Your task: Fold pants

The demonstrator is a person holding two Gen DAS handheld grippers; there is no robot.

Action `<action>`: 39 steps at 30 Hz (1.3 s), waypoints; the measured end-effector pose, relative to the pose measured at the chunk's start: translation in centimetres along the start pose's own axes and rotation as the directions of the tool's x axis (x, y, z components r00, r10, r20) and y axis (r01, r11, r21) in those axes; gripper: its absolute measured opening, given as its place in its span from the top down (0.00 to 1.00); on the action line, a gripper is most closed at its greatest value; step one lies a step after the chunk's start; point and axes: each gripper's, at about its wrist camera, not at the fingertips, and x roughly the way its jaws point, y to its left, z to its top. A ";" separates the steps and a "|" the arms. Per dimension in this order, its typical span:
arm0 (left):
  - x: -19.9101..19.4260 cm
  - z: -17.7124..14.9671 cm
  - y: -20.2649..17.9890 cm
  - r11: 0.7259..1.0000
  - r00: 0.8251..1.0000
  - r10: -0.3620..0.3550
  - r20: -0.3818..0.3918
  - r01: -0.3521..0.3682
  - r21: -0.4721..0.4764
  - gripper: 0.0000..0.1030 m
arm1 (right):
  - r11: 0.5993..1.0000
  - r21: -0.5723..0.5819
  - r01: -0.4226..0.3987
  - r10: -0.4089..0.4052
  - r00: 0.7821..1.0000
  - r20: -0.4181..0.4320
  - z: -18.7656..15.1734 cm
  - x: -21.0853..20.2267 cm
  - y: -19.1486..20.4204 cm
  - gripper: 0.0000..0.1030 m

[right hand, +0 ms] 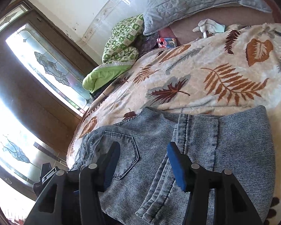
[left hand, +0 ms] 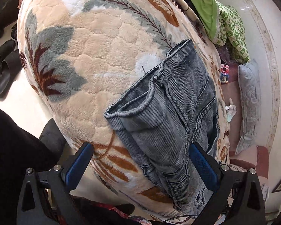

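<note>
pants lie folded on blanket, a grey-blue washed denim bundle toward the blanket's right edge in the left wrist view. 2 leg hems sit stacked at the bundle's left, openings facing left. in the right wrist view the pants fill the near ground, back pocket up at left, waistband seam running down the middle, a smooth fold on the right.

left gripper stands wide, nothing between its blue pads. left pad over bare blanket, right pad at the pants' right edge; contact cannot be told.

right gripper also wide, holding nothing, poised over the pocket area. whether the fingertips touch the cloth cannot be told.

blanket: cream fleece, leaf print in rust, maroon, grey.

far side, right wrist view: grey quilted pillow against the wall, green quilt bunched to its left, small red box between quilt and blanket, white glove just beyond the blanket's far edge. window with patterned glass at left.

left wrist view, far left: black shoes on the floor beside the bed.
</note>
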 end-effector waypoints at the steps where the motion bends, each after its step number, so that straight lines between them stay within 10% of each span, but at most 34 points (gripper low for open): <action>1: 0.1 0.1 -0.3 1.000 1.000 -0.001 -0.002 0.001 0.017 0.03 | 1.000 0.001 0.001 -0.001 1.000 0.002 0.0 0.0 -0.1 0.46; 5: -0.1 1.0 -1.0 0.999 0.999 -0.039 0.020 0.038 0.034 0.05 | 1.000 0.006 0.007 -0.007 1.000 -0.004 0.0 0.2 -0.2 0.46; 9: -0.3 1.3 -2.5 0.993 0.998 -0.068 0.018 0.066 0.101 0.47 | 1.000 -0.015 0.020 -0.020 1.000 -0.009 -0.1 0.4 0.1 0.46; 23: 0.2 1.1 -2.4 0.991 0.996 -0.060 0.060 0.052 0.122 0.45 | 1.000 -0.015 0.017 -0.017 1.000 -0.008 -0.2 0.3 0.0 0.46; 28: 0.1 1.1 -3.6 0.974 0.995 -0.042 0.094 0.020 0.227 0.76 | 0.997 -0.075 -0.009 0.008 1.000 -0.015 -0.8 0.7 1.1 0.46; 39: -3.1 -0.9 -7.5 0.902 0.973 -0.092 0.211 -0.008 0.433 0.84 | 0.958 -0.285 -0.001 -0.071 0.967 -0.243 -6.8 7.9 5.2 0.62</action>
